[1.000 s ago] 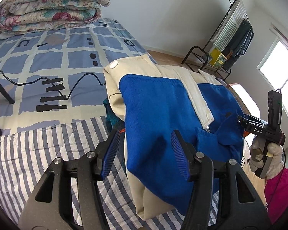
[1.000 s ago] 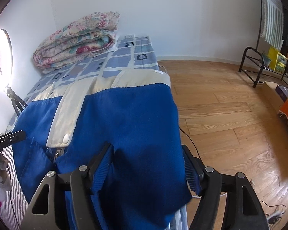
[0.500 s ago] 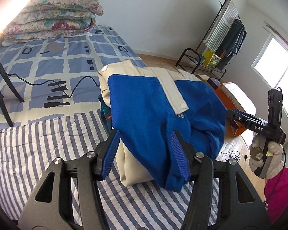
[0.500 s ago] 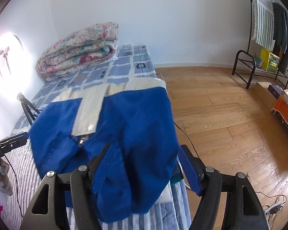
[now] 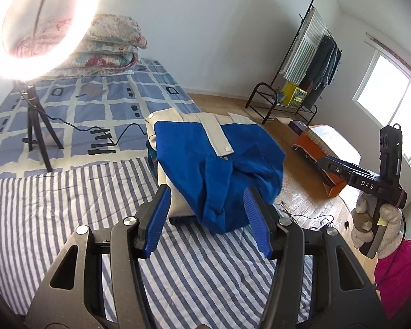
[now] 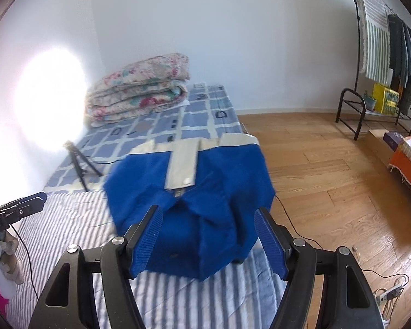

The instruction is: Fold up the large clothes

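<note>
ring light (image 5: 41,24) lit | floral quilt (image 6: 139,90) on bed | clothes rack (image 5: 312,63) by wall

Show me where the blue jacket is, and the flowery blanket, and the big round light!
Blue jacket (image 6: 205,192): right wrist view, on its blue front below the cream strip.
Flowery blanket (image 6: 139,96): right wrist view, middle of the folded stack.
Round light (image 5: 91,13): left wrist view, on the glowing ring's right side.

The blue garment (image 5: 205,164) with cream trim lies folded in a thick bundle on the striped blanket (image 5: 54,205), near the bed's edge. Its cream snap placket (image 6: 182,166) faces up, loose blue cloth bunched in front.
</note>
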A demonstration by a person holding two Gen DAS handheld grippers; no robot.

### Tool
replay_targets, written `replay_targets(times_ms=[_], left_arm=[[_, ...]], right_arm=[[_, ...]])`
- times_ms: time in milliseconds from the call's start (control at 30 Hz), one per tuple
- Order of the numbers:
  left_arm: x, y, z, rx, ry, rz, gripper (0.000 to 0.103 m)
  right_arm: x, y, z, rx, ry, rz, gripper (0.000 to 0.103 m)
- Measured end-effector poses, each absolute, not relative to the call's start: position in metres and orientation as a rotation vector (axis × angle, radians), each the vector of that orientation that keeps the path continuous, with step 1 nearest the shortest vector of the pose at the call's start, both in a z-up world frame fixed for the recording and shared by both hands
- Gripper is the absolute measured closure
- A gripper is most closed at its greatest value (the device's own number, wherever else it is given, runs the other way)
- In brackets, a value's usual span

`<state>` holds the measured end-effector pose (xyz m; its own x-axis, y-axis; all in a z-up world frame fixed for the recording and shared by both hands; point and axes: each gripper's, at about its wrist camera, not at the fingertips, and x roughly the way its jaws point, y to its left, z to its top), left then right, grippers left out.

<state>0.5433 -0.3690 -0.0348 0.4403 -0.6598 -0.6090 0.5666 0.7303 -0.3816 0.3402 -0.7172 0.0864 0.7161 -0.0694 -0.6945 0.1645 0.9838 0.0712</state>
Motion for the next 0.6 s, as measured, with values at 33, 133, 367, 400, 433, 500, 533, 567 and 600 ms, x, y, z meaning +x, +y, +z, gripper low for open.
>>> replay_targets(times_ms=[33, 133, 367, 400, 433, 500, 533, 567, 600], left_arm=[[0.531, -0.363, -0.029, -0.12, 0.801, -0.761, 0.046], [0.499, -0.348, -0.017, -0.099, 0.778, -0.751, 0.046], [0.428, -0.311, 0.005, -0.061, 0.738, -0.721, 0.046], [0.419, -0.307, 0.007, -0.053, 0.728, -0.717, 0.046], [0.408, -0.303, 0.01, -0.041, 0.718, -0.711, 0.046], [0.388, -0.293, 0.015, -0.03, 0.704, -0.704, 0.046], [0.379, -0.289, 0.017, -0.024, 0.702, -0.702, 0.046], [0.37, -0.284, 0.019, -0.02, 0.7, -0.7, 0.046], [0.36, -0.279, 0.02, -0.017, 0.698, -0.701, 0.046]], right_arm=[[0.332, -0.711, 0.09, 0.136, 0.755, -0.122, 0.031], [0.309, -0.69, 0.096, 0.146, 0.751, -0.104, 0.031], [0.254, -0.641, 0.111, 0.098, 0.754, -0.093, 0.031], [0.243, -0.634, 0.114, 0.097, 0.751, -0.094, 0.031], [0.235, -0.629, 0.117, 0.098, 0.749, -0.093, 0.031], [0.218, -0.62, 0.122, 0.1, 0.747, -0.098, 0.031], [0.209, -0.615, 0.124, 0.102, 0.744, -0.097, 0.031], [0.2, -0.609, 0.127, 0.101, 0.742, -0.097, 0.03], [0.192, -0.604, 0.128, 0.097, 0.741, -0.105, 0.029]])
